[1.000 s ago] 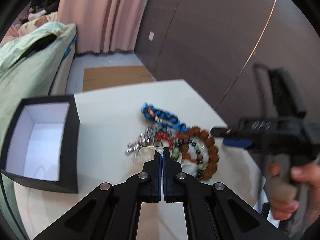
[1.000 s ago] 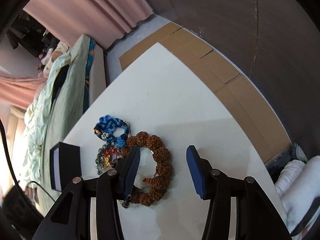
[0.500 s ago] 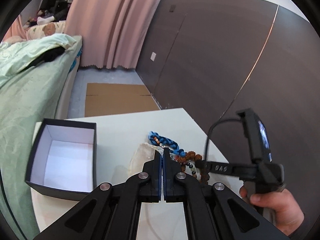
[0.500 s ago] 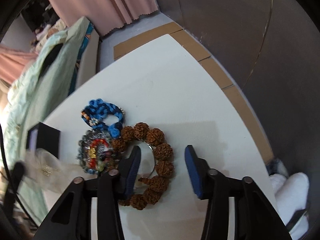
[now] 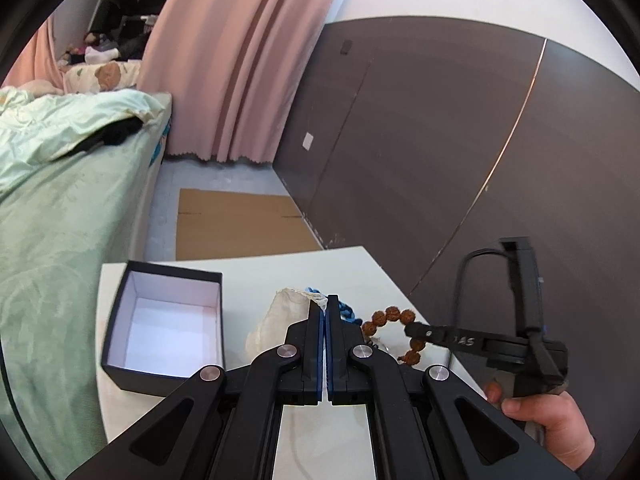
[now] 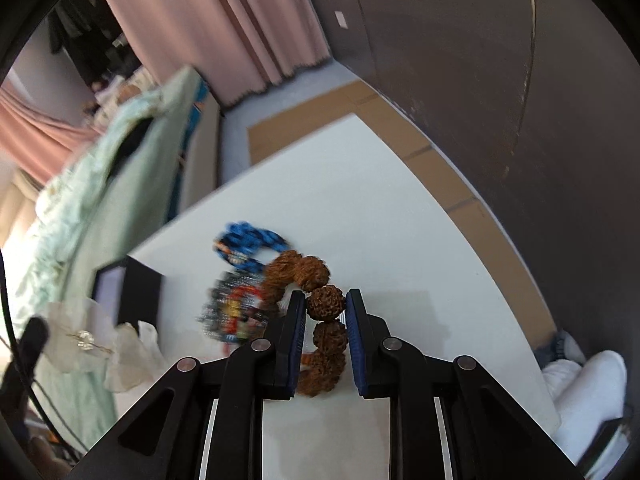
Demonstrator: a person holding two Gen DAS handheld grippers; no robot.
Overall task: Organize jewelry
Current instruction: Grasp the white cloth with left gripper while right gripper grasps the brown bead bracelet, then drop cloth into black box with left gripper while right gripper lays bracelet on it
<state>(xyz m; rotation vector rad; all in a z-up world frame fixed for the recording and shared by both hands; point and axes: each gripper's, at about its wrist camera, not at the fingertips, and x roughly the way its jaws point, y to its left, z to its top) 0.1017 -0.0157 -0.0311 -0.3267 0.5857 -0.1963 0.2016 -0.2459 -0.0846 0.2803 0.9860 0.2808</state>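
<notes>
- Right gripper [image 6: 326, 307]: jaws have just been closing and now pinch the brown bead bracelet [image 6: 316, 312] from both sides; blue pads press one large wrinkled bead, with more beads trailing down between the fingers toward the camera.
- Pose, right: pointed steeply down at the white table [image 6: 360, 200]. In the left wrist view its black body shows side-on, a bare hand [image 5: 548, 428] wrapped round the handle low at the picture's right edge, a dark sleeve cuff just behind it.
- Bracelet: upper beads curve off to the left of the pads. Whether the lower beads touch the table I cannot tell.
- Left gripper [image 5: 324, 306]: fingers fully together, a corner of the pale sheer pouch [image 5: 280, 316] nipped at the tips. The pouch hangs below, left of the fingers.
- Pose, left: tilted moderately downward, looking over the table toward the pink curtain [image 5: 240, 60].
- Relative to the bracelet: blue braided bracelet [image 6: 248, 242] lies just beyond it, touching or nearly so; a blurred cluster of multicoloured beads [image 6: 236, 312] sits just to its left.
- Black box [image 5: 160, 320], open with a white inside, stands well left of the bracelet near the table's far left corner, past the pouch.
- A bed with a green quilt [image 5: 60, 200] lies beyond the box.
</notes>
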